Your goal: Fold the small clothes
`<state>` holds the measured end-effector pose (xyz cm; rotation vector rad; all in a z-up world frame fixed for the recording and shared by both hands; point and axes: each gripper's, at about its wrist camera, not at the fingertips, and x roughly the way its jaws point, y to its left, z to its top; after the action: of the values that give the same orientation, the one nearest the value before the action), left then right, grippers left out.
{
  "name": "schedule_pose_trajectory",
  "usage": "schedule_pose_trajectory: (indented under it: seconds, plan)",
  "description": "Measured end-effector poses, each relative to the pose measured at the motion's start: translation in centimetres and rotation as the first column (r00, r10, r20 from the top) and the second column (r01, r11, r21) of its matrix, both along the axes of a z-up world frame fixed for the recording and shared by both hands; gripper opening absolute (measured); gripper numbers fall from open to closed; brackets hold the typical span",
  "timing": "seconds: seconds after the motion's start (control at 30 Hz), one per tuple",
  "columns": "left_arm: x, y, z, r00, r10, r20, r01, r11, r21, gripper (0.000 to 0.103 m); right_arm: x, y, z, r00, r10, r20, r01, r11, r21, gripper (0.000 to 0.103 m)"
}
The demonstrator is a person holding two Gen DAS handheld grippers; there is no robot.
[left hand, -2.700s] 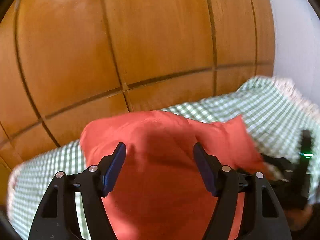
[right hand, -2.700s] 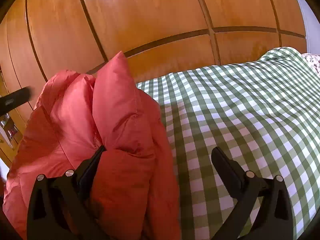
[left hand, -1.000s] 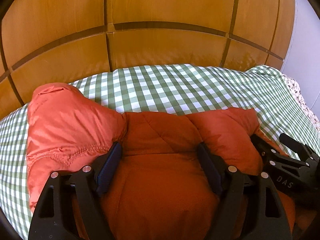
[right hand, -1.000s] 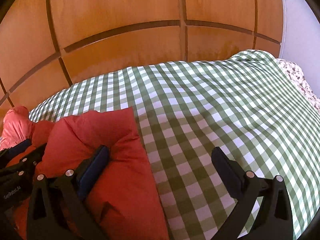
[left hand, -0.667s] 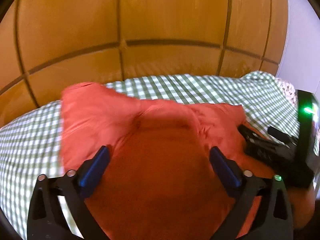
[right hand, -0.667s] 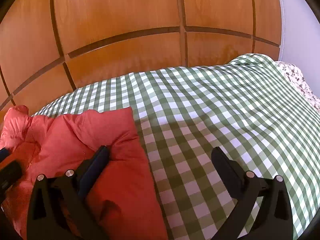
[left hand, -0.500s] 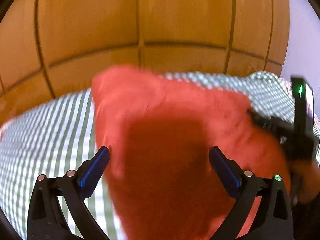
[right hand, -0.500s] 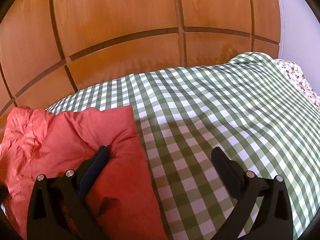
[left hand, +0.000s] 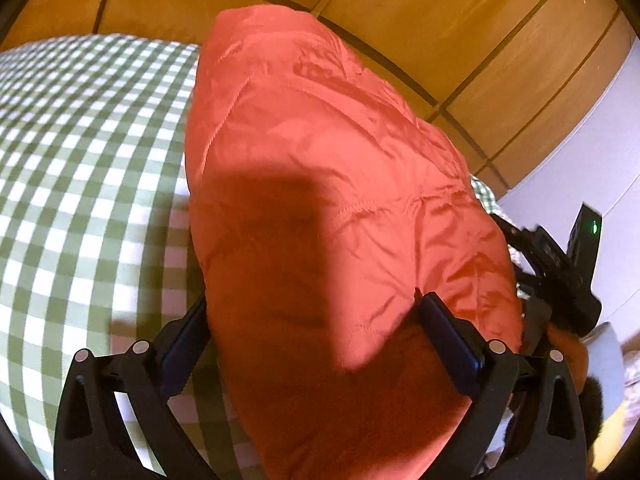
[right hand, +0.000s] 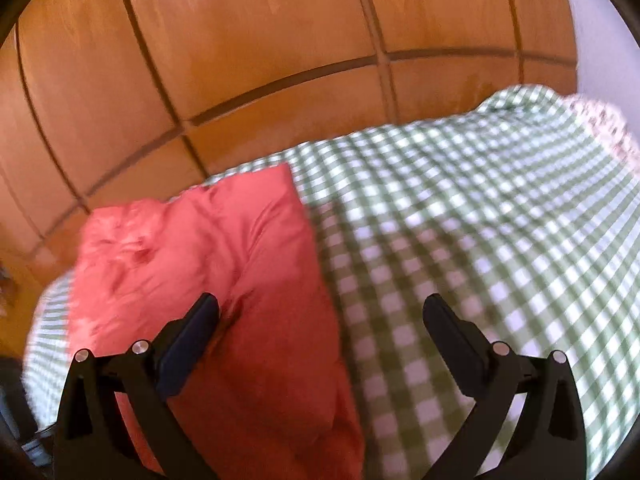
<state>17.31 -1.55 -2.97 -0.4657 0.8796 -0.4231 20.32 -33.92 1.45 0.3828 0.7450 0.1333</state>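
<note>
A red padded garment (left hand: pixel 320 140) lies folded on the green checked bed cover (left hand: pixel 80 160). My left gripper (left hand: pixel 314 302) hangs just over its near end. Its jaws stand wide, the padded cloth bulges up between them, and I see no pinch on it. In the right wrist view the same garment (right hand: pixel 224 260) lies at the left. My right gripper (right hand: pixel 320 300) is open above its right edge, left finger over the cloth and right finger over the bare bed cover (right hand: pixel 480 220). The right gripper (left hand: pixel 560 264) also shows beyond the garment's right side.
Wooden wardrobe panels (right hand: pixel 280 40) rise right behind the bed. A pale wall (left hand: pixel 600 140) stands at the right. Floral bedding (right hand: pixel 612 128) peeks out at the far right corner. Checked cover stretches to the right of the garment.
My left jaws widened off the garment, and the left hand swung and rolled, so the garment now runs slantwise. The right gripper drew back a little; the garment lies flatter.
</note>
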Motion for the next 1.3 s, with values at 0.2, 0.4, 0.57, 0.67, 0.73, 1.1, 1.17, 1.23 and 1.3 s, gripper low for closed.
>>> schedule_pose_trajectory:
  seconds: [0.2, 0.4, 0.57, 0.67, 0.73, 1.1, 1.17, 1.23, 1.3]
  plan:
    - [-0.4, 0.5, -0.5, 0.999, -0.03, -0.034, 0.026, 0.996, -0.089, 0.099, 0.0, -2.2, -2.7, 0.983, 0.13, -0.128, -0.094, 0.963, 0.255, 0.101]
    - [0.6, 0.2, -1.6, 0.995, -0.039, -0.09, 0.026, 0.99, -0.138, 0.1, 2.2, -2.0, -6.3, 0.969, 0.212, -0.13, -0.13, 0.876, 0.465, 0.101]
    - [0.9, 0.8, -0.8, 0.99, -0.103, -0.094, 0.093, 0.99, -0.104, 0.082, 0.8, 0.6, -5.9, 0.95, 0.289, -0.116, -0.206, 0.864, 0.46, 0.101]
    - [0.3, 1.7, 0.2, 0.987, -0.132, -0.086, 0.127, 0.989, -0.07, 0.077, -0.9, 2.6, -5.5, 0.936, 0.333, -0.113, -0.248, 0.852, 0.461, 0.101]
    - [-0.6, 2.6, 0.7, 0.986, -0.149, -0.077, 0.146, 0.988, -0.046, 0.077, -2.6, 3.9, -5.5, 0.927, 0.361, -0.102, -0.274, 0.837, 0.474, 0.101]
    - [-4.1, 5.1, 0.2, 0.992, -0.113, -0.064, 0.107, 0.99, -0.089, 0.097, -5.8, 6.3, -5.9, 0.931, 0.361, -0.051, -0.295, 0.828, 0.477, 0.101]
    - [-4.6, 4.4, 0.2, 0.994, -0.088, -0.062, 0.081, 0.992, -0.102, 0.099, -5.7, 6.6, -5.8, 0.932, 0.356, -0.059, -0.29, 0.835, 0.468, 0.101]
    - [-5.1, 4.1, 0.2, 0.997, -0.068, -0.045, 0.064, 0.993, -0.101, 0.095, -5.9, 6.7, -5.6, 0.933, 0.356, -0.053, -0.294, 0.838, 0.459, 0.101]
    - [-5.7, 3.9, 0.8, 0.998, -0.056, -0.018, 0.054, 0.996, -0.074, 0.086, -6.5, 6.6, -5.2, 0.932, 0.361, -0.027, -0.313, 0.839, 0.445, 0.098]
